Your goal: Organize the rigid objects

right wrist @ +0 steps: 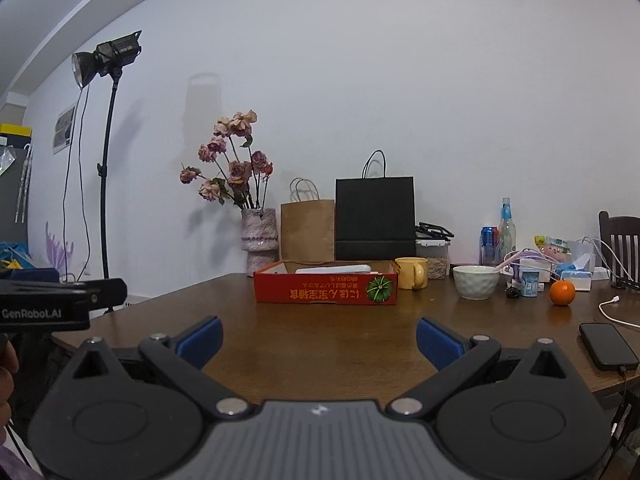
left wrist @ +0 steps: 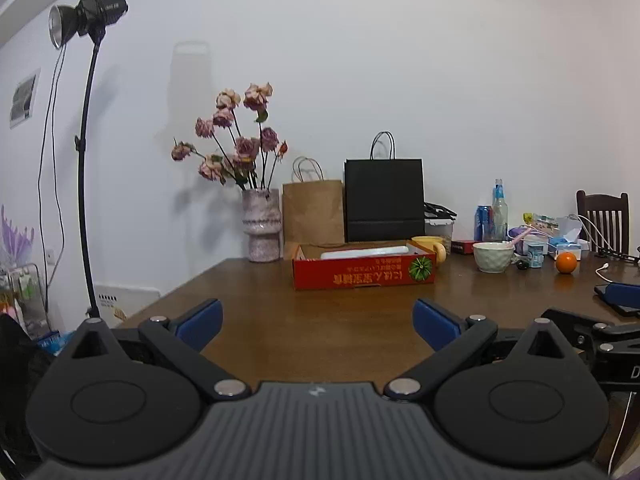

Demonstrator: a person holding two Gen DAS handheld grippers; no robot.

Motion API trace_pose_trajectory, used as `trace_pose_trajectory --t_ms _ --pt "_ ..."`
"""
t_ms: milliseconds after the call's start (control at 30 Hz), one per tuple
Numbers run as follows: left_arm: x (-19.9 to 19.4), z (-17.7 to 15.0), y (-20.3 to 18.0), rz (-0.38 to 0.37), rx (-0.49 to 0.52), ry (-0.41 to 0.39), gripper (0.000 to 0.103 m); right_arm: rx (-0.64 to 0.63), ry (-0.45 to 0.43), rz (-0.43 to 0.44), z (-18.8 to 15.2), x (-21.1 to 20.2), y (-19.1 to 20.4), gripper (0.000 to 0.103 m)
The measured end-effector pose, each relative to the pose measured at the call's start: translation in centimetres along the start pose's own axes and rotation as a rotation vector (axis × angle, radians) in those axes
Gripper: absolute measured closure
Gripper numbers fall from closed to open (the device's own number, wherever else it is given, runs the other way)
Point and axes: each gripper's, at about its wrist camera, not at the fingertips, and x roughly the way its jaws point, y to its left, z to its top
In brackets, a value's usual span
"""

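The counter (right wrist: 320,340) is glossy dark brown wood. On it, the shallow box (right wrist: 326,288) is red with yellow lettering and a green striped round emblem at its right end. Right of the box stands a yellow mug (right wrist: 411,279), then a pale mint bowl (right wrist: 476,282) with a dimpled pattern, then an orange fruit (right wrist: 562,292). Behind the box are a plain tan paper bag (right wrist: 307,230), a black paper bag (right wrist: 375,216), and a mottled pink-and-white vase (right wrist: 259,240) of faded dusty-pink roses (right wrist: 232,160). The fingers (right wrist: 436,342) carry blue pads on black arms.

Glossy wood table (right wrist: 320,332), cardboard box (right wrist: 326,288), matt paper bags (right wrist: 374,216)
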Motion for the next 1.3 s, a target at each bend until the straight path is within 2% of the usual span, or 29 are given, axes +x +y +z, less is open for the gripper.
trace_pose_trajectory --t_ms 1300 --pt "-0.07 -0.06 -0.28 -0.002 0.002 0.007 0.0 0.0 0.016 0.004 -0.06 0.35 -0.02 0.0"
